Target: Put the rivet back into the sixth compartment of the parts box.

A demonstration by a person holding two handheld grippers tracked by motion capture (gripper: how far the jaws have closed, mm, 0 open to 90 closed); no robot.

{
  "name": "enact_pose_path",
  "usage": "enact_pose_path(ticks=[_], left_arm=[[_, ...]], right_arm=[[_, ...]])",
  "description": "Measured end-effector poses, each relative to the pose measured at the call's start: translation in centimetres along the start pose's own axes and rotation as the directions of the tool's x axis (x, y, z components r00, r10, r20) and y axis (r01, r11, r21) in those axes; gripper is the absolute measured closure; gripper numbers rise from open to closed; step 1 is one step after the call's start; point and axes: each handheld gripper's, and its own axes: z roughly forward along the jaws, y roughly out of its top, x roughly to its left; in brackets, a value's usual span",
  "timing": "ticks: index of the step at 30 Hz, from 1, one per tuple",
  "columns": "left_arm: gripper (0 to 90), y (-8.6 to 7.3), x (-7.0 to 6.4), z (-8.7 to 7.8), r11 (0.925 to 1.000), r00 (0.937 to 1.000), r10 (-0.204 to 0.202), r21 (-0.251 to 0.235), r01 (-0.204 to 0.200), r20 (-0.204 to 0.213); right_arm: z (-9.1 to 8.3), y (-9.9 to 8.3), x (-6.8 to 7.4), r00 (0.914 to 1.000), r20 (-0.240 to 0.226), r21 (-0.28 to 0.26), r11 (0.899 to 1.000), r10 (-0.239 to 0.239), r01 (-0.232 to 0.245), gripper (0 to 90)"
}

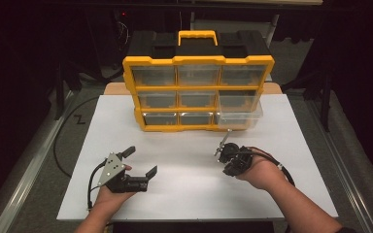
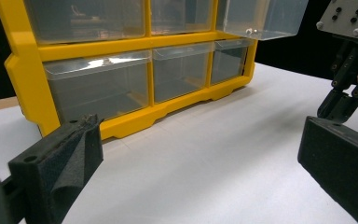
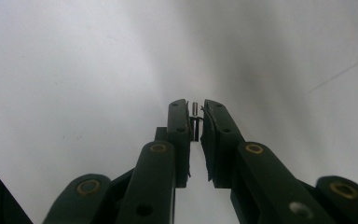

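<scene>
From the high view, your left hand-held gripper sat low on the left of the white table, its jaws spread wide apart with nothing between them. Your right hand-held gripper was at the right, well apart from the left one, jaws drawn close on a small metal pin whose thin shaft stuck up toward the organiser. The yellow organiser stood upright at the far side of the table, with nine clear drawers in three rows. The bottom right drawer was pulled out toward you, and your right hand-held gripper hovered in front of it, near but not touching.

In the left gripper view, your two black jaws stood far apart at the picture's lower corners, bare white table between them. The yellow organiser rose just beyond the left jaw, and the pulled-out drawer jutted forward at the top, with something small and shiny lying inside near its front edge. Your right hand-held gripper appeared at the right edge, beyond the right jaw.

In the right gripper view, your jaws were nearly closed, pinching the small metal pin between their tips, its end poking just past them above the white table.
</scene>
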Motion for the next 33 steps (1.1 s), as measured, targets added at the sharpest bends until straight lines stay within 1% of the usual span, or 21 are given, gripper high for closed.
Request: enact_pose_path(ticks=[7,16,25,33], left_arm=[[0.8,0.0,0.0,0.0,1.0,1.0,0.002,-0.001,-0.002,0.0],[0.8,0.0,0.0,0.0,1.0,1.0,0.001,-0.002,-0.001,0.002],[0.8,0.0,0.0,0.0,1.0,1.0,0.001,-0.001,-0.001,0.001],[0.8,0.0,0.0,0.0,1.0,1.0,0.001,-0.001,-0.001,0.002]], right_arm=[[-0.4,-0.9,-0.4,0.9998,0.008,0.005,1.0,0.017,-0.017,83.9],[-0.8,-1.8,-0.8,0.9995,0.015,0.005,1.0,0.028,-0.028,83.9],[-1.2,-1.9,-1.0,0.9992,0.017,0.001,0.999,0.037,-0.037,83.9],[-2.4,-1.8,-1.6,0.9985,0.026,-0.009,0.999,0.048,-0.047,83.9]])
